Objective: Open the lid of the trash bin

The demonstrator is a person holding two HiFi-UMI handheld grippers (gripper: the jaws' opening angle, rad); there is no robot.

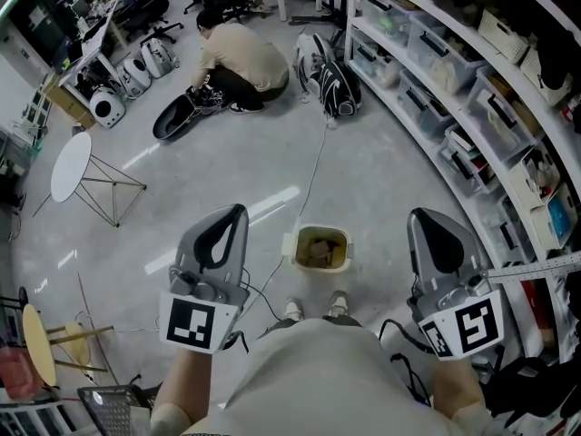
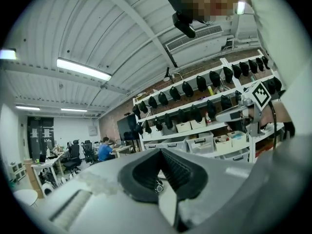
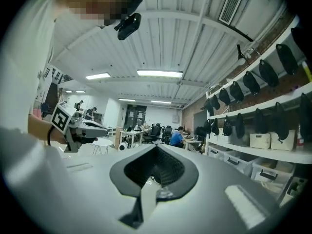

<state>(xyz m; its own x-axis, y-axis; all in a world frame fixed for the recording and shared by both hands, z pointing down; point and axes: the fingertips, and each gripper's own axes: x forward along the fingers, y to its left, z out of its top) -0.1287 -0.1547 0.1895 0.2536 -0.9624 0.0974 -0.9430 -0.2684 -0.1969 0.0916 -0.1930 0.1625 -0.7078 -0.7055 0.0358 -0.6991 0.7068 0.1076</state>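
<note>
Left gripper: jaws closed tip to tip, nothing between them. It is held at chest height and aimed out into the room, not down.
Right gripper: same state, jaws together and empty, level with the left. Its own view shows only ceiling, wall shelving and distant desks. Neither gripper view shows the bin.

Trash bin: on the grey floor just ahead of the person's shoes, between the two grippers in the head view and well below both. Its mouth faces up and brownish contents show inside, so it reads as open. A pale flap sits at its left edge. This may be the lid swung aside, but it is too small to confirm.

Step, as a judgement: the bin lies as the task wants, with the opening uncovered. Whether the task put it so cannot be told from here. Neither gripper is engaged with it.

Next: any further contact would need a gripper lowered a long way and its jaws parted. A white cable runs across the floor just beyond the bin.
</note>
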